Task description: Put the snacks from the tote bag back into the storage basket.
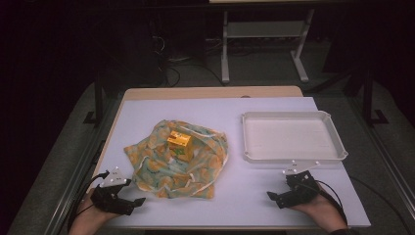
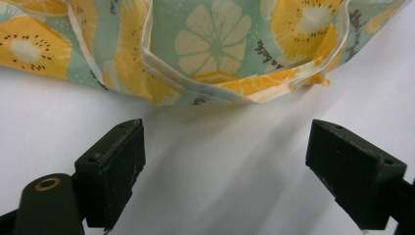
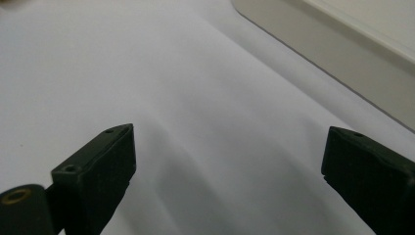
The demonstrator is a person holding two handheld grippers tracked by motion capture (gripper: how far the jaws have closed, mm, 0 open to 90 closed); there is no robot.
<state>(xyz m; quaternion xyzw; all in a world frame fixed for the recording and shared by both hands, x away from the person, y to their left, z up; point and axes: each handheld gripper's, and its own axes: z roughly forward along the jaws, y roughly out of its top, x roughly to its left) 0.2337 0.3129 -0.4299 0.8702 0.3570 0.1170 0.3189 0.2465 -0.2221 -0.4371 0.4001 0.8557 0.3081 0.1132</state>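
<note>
high view, cloth: fruit-print cloth (image 1: pixel 178 164) crumpled at centre of the white surface (image 1: pixel 254 196), edges folded over each other.
high view, box: small yellow box (image 1: pixel 178 141) sits on the cloth's upper middle, loose, not wrapped.
high view, tray: empty white tray (image 1: pixel 293 136) right of centre, apart from the cloth.
high view, left tongs: left tongs (image 1: pixel 138 200) lower left, just off the cloth's near corner, wide, holding nothing.
high view, right tongs: right tongs (image 1: pixel 272 197) lower right, below the tray, wide, holding nothing, well apart from the cloth.
high view, risk: pulling one corner alone would likely drag the whole cloth and tip or slide the box off it.
left gripper view, cloth edge: hemmed fold of cloth (image 2: pixel 215 88) across the top of frame, beyond the fingertips (image 2: pixel 125 142), not touching.
left gripper view, risk: several layers are stacked at that edge; a pinch may catch two layers or only the hem, so the cloth bunches instead of spreading. Closing short of the edge grabs bare surface.
right gripper view, tray: tray wall (image 3: pixel 342 54) upper right of frame; bare surface between the jaws, which stand wide.
right gripper view, risk: swinging left toward the cloth from here could clip the tray rim and shove it; a late reach leaves the left side pulling alone.
</note>
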